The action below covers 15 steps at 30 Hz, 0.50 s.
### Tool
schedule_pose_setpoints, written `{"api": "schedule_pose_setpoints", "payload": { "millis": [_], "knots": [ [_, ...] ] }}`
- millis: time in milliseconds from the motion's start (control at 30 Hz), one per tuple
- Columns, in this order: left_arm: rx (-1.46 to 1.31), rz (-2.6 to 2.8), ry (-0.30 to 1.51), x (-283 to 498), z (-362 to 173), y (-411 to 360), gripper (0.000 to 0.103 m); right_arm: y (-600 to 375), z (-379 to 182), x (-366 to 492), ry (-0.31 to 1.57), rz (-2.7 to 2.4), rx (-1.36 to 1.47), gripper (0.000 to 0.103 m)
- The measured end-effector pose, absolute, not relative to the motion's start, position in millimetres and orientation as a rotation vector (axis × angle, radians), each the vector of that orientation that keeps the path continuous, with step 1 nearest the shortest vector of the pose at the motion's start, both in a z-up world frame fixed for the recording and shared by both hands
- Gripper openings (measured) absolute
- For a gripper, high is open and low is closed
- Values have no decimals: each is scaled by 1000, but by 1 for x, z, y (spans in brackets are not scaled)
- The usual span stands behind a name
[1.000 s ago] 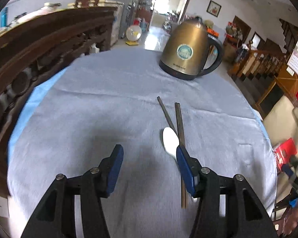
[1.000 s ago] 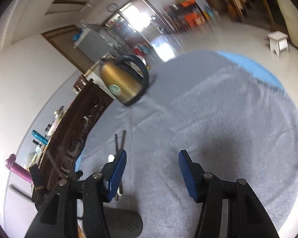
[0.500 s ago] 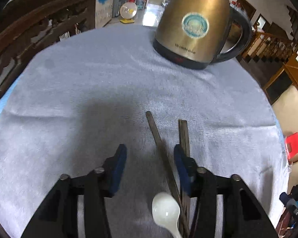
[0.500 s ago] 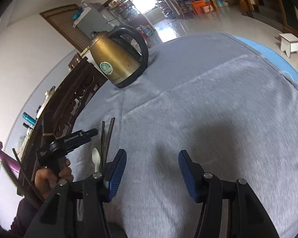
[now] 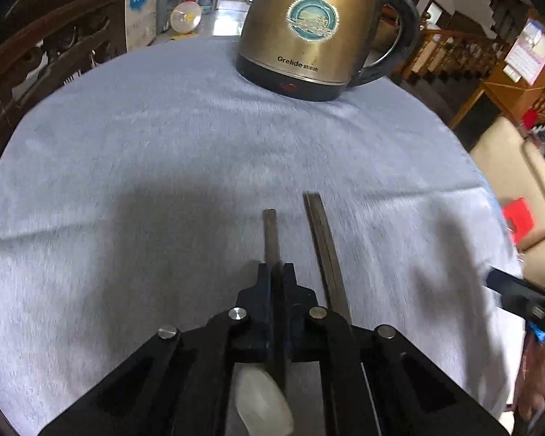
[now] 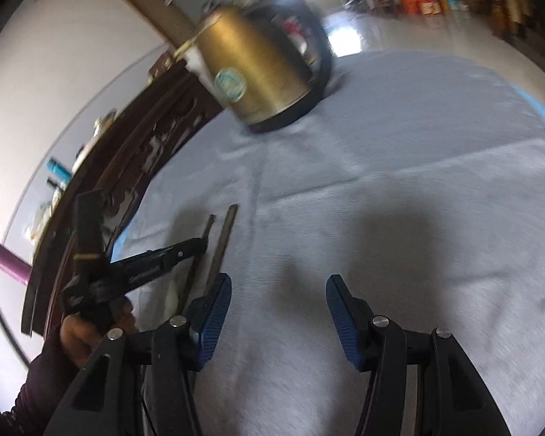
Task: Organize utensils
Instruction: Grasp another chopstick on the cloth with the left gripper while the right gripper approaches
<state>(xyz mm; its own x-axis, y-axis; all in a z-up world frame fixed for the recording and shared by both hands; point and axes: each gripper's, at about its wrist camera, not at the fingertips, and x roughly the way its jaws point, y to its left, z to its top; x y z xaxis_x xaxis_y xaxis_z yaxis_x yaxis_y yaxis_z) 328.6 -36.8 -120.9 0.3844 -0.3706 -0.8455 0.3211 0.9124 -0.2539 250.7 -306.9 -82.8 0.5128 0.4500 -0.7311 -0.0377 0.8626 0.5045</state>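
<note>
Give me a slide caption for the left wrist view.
Left gripper shut on one chopstick beside its twin.

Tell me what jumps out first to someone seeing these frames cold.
The gold kettle dominates, standing at the far edge of the grey tablecloth. Next, the left gripper, jaws just closed on one dark chopstick, with the second chopstick lying free beside it on the right and a white spoon under the gripper. The right gripper hangs open and empty over bare cloth.
</note>
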Motion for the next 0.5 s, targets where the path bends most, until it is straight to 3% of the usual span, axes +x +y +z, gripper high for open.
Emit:
{"api": "schedule_pose_setpoints", "payload": {
  "millis": [500],
  "knots": [
    [-200, -543, 1021, 318, -98, 5, 5, -185, -116, 335, 1098, 368, 77, 61]
  ]
}}
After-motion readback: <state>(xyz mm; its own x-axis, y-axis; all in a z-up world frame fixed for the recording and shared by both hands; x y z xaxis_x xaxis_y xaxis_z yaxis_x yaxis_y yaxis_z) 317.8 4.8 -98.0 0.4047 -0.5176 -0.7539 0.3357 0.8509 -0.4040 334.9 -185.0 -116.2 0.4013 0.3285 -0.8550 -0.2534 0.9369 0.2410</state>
